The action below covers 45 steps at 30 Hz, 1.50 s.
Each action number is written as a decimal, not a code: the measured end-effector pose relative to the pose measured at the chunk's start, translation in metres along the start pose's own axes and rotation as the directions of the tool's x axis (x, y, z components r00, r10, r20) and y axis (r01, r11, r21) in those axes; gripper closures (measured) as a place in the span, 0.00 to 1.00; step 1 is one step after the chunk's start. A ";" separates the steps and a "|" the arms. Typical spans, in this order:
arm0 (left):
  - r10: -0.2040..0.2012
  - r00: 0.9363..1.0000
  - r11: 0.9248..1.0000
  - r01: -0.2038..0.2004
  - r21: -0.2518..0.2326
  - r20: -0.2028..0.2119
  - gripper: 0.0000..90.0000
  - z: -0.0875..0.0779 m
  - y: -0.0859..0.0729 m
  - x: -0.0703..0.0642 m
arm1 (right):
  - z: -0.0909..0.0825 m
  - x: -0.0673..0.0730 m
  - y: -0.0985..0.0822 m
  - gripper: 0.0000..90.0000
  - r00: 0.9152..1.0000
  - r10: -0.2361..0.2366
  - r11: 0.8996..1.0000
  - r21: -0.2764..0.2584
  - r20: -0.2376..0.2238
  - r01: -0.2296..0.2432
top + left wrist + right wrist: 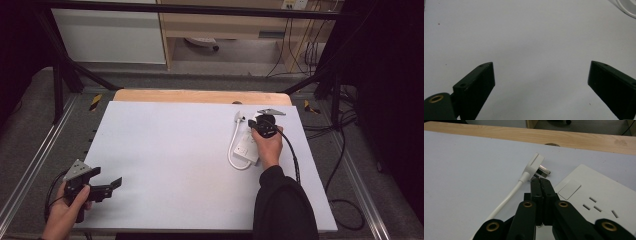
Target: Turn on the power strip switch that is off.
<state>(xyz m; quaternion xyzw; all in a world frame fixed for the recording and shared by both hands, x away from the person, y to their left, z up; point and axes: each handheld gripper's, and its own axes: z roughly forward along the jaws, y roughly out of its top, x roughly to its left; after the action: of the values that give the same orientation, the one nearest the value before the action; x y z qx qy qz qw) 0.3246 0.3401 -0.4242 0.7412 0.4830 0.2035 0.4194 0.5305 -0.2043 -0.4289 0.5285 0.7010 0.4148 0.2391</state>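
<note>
Right gripper (539,180) has its jaws pressed flat together with nothing between them, its tips just beside the metal pins of the white plug (534,163). That plug lies on the white tabletop (170,150), near the far wooden edge (200,96). Its cord (233,150) loops back along the left of the white power strip (248,148), which sits under the right hand (268,147). Left gripper (107,187) hovers near the table's front left corner, jaws spread wide and empty, well apart from the strip.
</note>
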 end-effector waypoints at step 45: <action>0.003 1.000 1.000 -0.003 0.003 0.001 0.08 0.000 0.000 0.000 | -0.005 -0.001 -0.027 1.00 1.000 0.031 0.999 -0.045 -0.007 -0.031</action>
<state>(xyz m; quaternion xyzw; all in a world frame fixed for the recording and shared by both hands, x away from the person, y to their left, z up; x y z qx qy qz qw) 0.3246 0.3396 -0.4243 0.7426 0.4818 0.2031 0.4184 0.5125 -0.2090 -0.4486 0.5323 0.6840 0.4359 0.2424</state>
